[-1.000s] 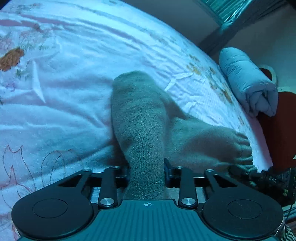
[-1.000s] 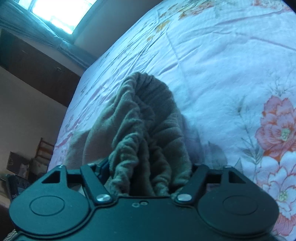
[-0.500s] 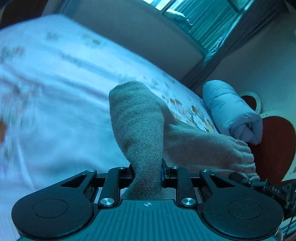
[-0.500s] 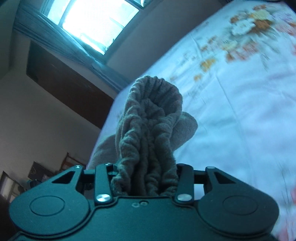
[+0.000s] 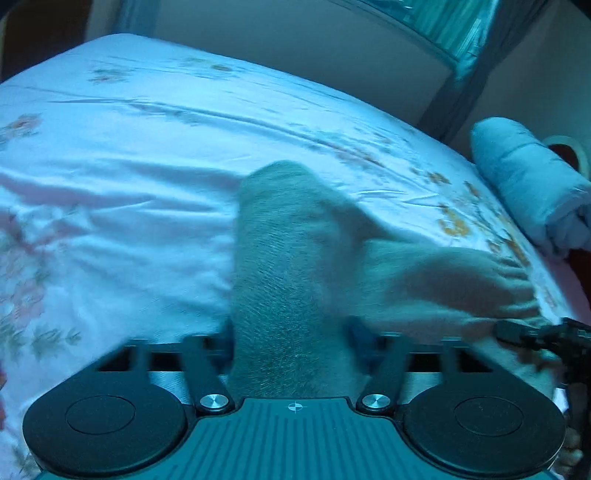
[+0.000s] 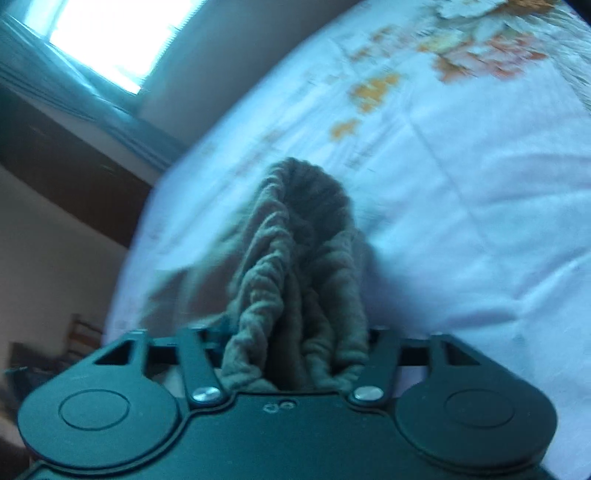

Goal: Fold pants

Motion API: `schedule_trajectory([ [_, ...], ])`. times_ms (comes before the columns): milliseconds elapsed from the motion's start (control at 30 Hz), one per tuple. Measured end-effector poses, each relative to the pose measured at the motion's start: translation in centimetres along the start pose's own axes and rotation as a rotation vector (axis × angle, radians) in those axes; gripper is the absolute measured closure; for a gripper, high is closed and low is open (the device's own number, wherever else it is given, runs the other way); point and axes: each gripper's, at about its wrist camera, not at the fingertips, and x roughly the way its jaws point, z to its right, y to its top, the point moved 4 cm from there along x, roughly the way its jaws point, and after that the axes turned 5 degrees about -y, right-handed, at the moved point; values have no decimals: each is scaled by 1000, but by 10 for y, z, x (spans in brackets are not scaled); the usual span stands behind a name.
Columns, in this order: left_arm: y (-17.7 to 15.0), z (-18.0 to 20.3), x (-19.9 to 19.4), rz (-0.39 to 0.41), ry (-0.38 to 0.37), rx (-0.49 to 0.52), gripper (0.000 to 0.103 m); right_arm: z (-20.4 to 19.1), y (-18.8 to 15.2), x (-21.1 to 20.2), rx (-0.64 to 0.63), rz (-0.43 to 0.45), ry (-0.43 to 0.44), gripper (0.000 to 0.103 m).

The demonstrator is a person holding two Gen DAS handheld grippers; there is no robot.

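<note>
1. While its jaws are just opening wide, the left gripper (image 5: 291, 332) is straddling a leg of the grey-brown fleecy knit pants (image 5: 288, 280) above the flowered white bedsheet (image 5: 129, 184).
2. Though likewise opening, the right gripper (image 6: 295, 332) is bracketing the bunched elastic waistband (image 6: 295, 280); contact is unclear.

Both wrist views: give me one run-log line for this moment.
step: fold pants | left gripper: jaws just opening, pants leg between | right gripper: jaws just opening, waistband between | surface: floral bedsheet

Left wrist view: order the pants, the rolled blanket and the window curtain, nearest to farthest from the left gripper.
1. Pants: between the jaws of the left gripper, centre.
2. Rolled blanket: at the bed's right edge.
3. Curtain: top right, beyond the bed.
</note>
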Motion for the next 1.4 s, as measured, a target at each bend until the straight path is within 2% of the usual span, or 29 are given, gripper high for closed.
schedule_trajectory([
  [67, -2, -7, -9, 9, 64, -13, 6, -1, -2, -7, -11, 7, -17, 44],
  [133, -3, -10, -30, 39, 110, -25, 6, -5, -4, -20, -32, 28, -53, 43],
  [200, -4, -12, -57, 62, 164, -25, 0, -9, -7, -40, -53, 65, -98, 42],
  [300, -9, -6, -108, 103, 269, -23, 0, -27, -16, -86, -166, 171, -218, 42],
  [367, -19, 5, -150, 155, 325, 8, 0, -43, -27, -119, -212, 224, -238, 42],
  [433, -28, 18, -187, 176, 347, 55, 0, -66, -46, -156, -279, 279, -246, 42],
  [567, -54, 56, -248, 149, 309, 89, 0, -110, -95, -220, -426, 369, -281, 36],
  [667, -77, 73, -291, 129, 258, 30, 0, -127, -122, -248, -442, 386, -265, 35],
  [733, -92, 83, -320, 179, 269, 25, 0, -131, -133, -270, -420, 400, -226, 35],
  [867, -115, 103, -362, 214, 332, 126, 0, -141, -168, -311, -440, 435, -227, 34],
  [1000, -135, 121, -389, 191, 316, 163, 0, -143, -189, -335, -432, 449, -223, 34],
  [1167, -154, 136, -408, 209, 296, 162, 0, -150, -208, -358, -423, 476, -182, 33],
  [1400, -162, 148, -418, 254, 307, 214, 0, -146, -219, -361, -405, 478, -177, 33],
])
